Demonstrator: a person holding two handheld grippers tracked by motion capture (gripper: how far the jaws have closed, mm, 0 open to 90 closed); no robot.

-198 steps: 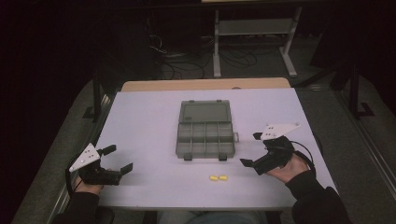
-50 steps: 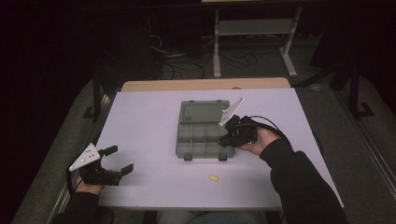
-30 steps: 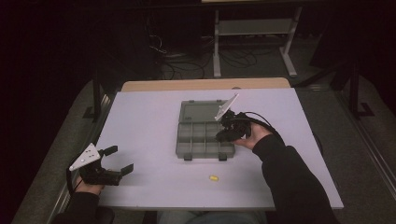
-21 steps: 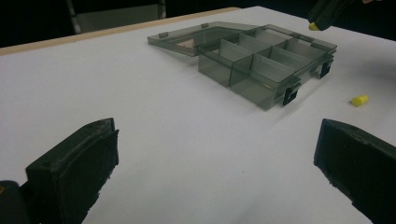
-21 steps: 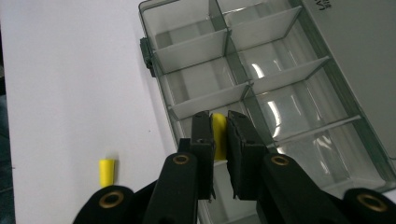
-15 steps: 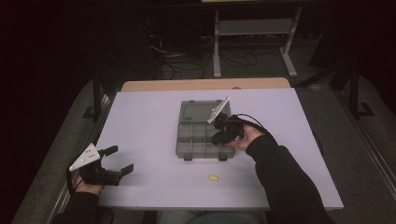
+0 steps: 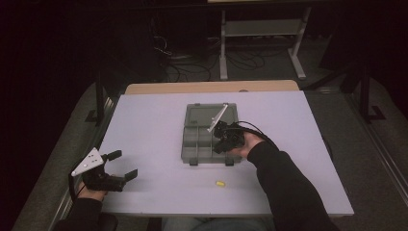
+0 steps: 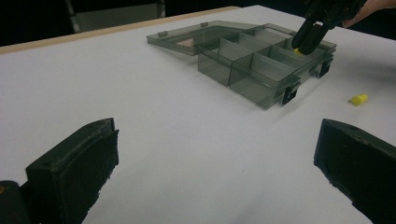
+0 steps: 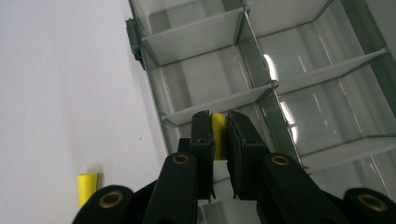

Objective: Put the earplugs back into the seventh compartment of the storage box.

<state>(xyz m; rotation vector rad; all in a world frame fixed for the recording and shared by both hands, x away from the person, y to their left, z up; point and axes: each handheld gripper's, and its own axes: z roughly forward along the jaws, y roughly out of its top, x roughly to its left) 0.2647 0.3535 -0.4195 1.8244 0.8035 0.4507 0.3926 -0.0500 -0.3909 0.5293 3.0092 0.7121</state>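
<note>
1. Over the near right corner of the organiser box (image 7: 210,132), the right gripper (image 9: 219,135) points down into a compartment, its jaws clamped on a small yellow piece (image 9: 218,136).
2. The step in hand appears to be dropping that piece into the box. To do it well, the piece should go low between the partition walls before the jaws part, so it cannot bounce over a divider or onto the table (image 7: 144,125).
3. The jaw tips sit close to a thin partition; centring them over the cell floor should avoid a knock that shifts the box.
4. A second yellow piece (image 7: 220,183) lies loose on the table, just in front of the box and apart from it. In the right gripper view it (image 9: 87,186) shows outside the box's front wall.
5. The left gripper (image 7: 118,166) rests well to the left of the box, near the table's front edge. Its jaws stand wide apart with nothing between them.
6. The box is grey, see-through plastic, split into several cells by dividers. Its lid (image 8: 187,37) lies open flat behind it, still hinged.
7. Every cell seen in the gripper views looks bare, save the one the held piece hangs in. Whether that cell already holds anything under the jaws cannot be told.
8. The latches (image 8: 289,93) on the front wall hang free.
</note>
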